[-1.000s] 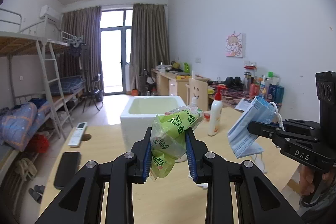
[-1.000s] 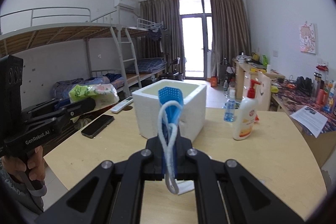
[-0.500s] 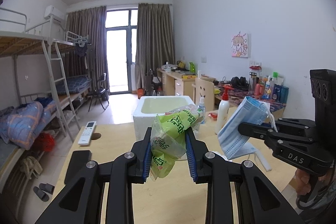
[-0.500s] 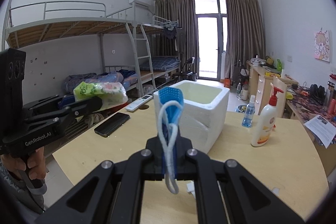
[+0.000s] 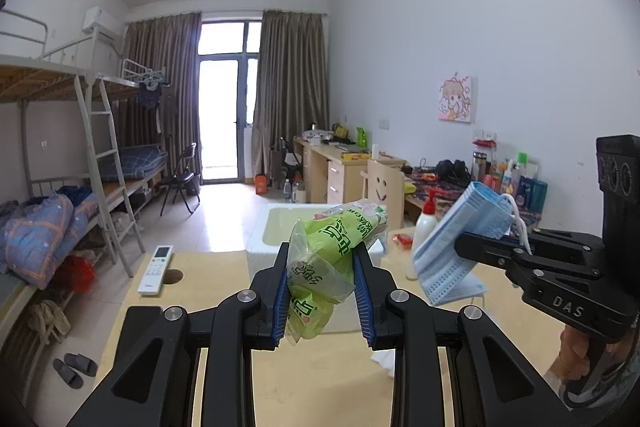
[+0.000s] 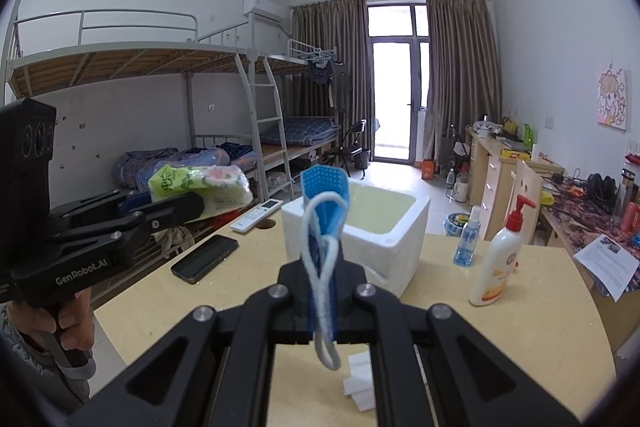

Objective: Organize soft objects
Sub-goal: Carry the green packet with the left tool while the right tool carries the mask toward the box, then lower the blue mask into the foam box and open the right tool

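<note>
My left gripper (image 5: 322, 291) is shut on a green tissue pack (image 5: 328, 259) and holds it in the air above the wooden table (image 5: 320, 383). It also shows in the right wrist view (image 6: 200, 187) at the left. My right gripper (image 6: 322, 223) is shut on a stack of blue face masks (image 6: 323, 195), with white ear loops hanging down. The masks also show in the left wrist view (image 5: 460, 243) at the right. A white foam box (image 6: 384, 227) stands open on the table beyond both grippers.
On the table are a lotion pump bottle (image 6: 500, 263), a small blue spray bottle (image 6: 466, 243), a black phone (image 6: 205, 259), a white remote (image 6: 256, 215) and white scraps (image 6: 360, 383). A bunk bed (image 6: 140, 107) stands at the left, desks (image 6: 504, 163) at the right.
Both grippers have risen and drawn back from the foam box, which looks smaller and lower now. Both holds are unchanged.
</note>
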Tool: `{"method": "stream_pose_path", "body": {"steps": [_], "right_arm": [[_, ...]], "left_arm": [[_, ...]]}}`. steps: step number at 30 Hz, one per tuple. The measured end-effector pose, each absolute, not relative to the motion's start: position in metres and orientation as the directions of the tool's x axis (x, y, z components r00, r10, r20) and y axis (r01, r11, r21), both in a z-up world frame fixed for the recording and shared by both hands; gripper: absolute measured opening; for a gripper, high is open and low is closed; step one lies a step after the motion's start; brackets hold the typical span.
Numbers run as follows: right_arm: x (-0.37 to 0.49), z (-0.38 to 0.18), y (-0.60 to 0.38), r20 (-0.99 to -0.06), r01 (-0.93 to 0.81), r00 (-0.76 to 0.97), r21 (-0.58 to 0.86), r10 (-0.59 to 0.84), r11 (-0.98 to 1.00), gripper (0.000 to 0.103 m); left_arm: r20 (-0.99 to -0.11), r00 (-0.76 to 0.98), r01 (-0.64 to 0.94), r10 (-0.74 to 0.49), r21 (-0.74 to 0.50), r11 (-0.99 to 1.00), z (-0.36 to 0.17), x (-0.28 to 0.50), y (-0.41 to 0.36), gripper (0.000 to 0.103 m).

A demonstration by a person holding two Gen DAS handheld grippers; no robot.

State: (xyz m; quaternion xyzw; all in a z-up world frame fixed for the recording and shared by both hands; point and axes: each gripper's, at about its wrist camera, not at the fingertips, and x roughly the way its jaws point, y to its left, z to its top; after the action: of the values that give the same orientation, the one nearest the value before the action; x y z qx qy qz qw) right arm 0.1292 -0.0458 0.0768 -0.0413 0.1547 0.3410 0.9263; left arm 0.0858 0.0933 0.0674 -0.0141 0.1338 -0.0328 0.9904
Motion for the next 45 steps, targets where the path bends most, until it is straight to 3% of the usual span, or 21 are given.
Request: {"method": "stream_pose_path", "body": {"steps": [17, 45], "right_arm": [[0.153, 0.096, -0.04, -0.303, -0.619, 0.746, 0.013, 0.593, 0.785, 0.008], [0.249, 0.086, 0.003, -0.396, -0.623, 0.721, -0.012, 0.568, 0.782, 0.008]], "left_arm": [[-0.259, 0.965, 0.038, -0.049, -0.049, 0.998, 0.084, 0.12, 0.093, 0.03], [-0.316, 0.949, 0.001, -0.015, -0.045, 0.999, 0.074, 0.203, 0.108, 0.029]]}}
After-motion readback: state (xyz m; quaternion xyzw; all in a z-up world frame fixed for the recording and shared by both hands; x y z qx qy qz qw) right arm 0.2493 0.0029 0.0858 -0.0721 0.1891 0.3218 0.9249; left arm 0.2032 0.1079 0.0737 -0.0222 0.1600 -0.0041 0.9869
